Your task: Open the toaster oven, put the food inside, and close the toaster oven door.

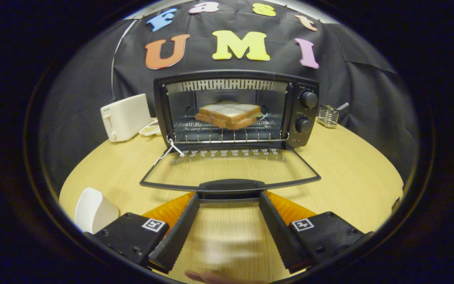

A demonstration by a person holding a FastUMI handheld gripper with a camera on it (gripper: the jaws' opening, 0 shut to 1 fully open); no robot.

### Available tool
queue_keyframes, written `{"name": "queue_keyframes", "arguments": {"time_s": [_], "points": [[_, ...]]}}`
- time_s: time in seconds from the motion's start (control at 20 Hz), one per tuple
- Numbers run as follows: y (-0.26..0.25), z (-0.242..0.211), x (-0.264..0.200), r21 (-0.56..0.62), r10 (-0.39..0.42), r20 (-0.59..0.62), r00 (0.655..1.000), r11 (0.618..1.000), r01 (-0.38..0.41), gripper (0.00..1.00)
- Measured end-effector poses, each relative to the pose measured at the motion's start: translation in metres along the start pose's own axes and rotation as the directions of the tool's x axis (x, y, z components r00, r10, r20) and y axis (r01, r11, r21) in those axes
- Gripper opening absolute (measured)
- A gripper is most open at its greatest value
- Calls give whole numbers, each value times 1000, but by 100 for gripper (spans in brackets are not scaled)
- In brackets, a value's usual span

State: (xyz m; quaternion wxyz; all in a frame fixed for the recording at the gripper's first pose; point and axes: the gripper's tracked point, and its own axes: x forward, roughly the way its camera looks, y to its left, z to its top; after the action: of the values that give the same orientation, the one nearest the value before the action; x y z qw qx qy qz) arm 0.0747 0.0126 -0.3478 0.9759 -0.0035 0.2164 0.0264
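The round pale-wood tabletop (349, 169) carries a black toaster oven (237, 108) whose glass door (231, 169) lies folded down flat. A white pop-up toaster (124, 117) stands just left of the oven. On the wire rack inside sits the stacked white-bread sandwich (229, 114). The hand-held gripper (229, 199) is released, its black fingers (179, 228) spread apart at either end of the door's black handle (231, 185).

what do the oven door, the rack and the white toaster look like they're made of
Oven door: clear glass in a black frame, since the table shows through. Rack: thin shiny metal wire. White toaster: smooth matte casing, probably plastic. The open gripper has its fingertips at the door's handle.
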Motion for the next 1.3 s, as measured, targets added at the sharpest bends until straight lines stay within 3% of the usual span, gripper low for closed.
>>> {"name": "queue_keyframes", "arguments": {"time_s": [0.2,0.4,0.85,1.3], "points": [[0,4,-4,4,0,22,1000,1000,-1,100],[5,29,-13,-13,3,175,985,1000,-1,100],[7,33,-13,-78,-11,181,984,997,25,100],[9,88,-27,-153,-28,335,942,985,84,100]]}}
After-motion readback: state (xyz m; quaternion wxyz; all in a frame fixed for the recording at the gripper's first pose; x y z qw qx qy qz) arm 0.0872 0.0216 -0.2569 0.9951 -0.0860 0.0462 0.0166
